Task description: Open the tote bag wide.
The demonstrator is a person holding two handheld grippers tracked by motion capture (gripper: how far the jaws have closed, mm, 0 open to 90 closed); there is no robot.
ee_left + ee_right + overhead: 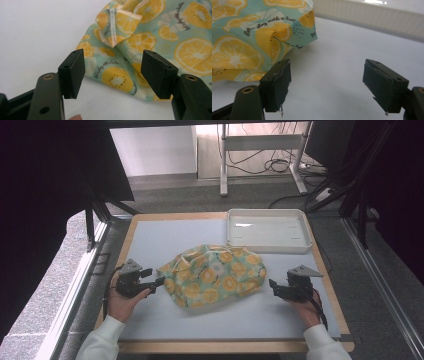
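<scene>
A crumpled cloth (215, 275), pale green with yellow lemon and kiwi slices, lies in the middle of the grey mat (165, 235). My left gripper (154, 277) sits at the cloth's left edge, jaws open. In the left gripper view the cloth (155, 37) has a corner lying just beyond and between the jaws of the left gripper (113, 72), and the pads do not press on it. My right gripper (273, 287) stands open a short way right of the cloth. In the right gripper view the right gripper (327, 82) has bare mat between its jaws, with the cloth (249, 37) to the left.
A shallow white tray (270, 246) stands at the back right of the mat, and its wall (367, 15) runs across the top of the right gripper view. The table's wooden edge frames the mat. Beyond the table are carpet, desk legs and cables.
</scene>
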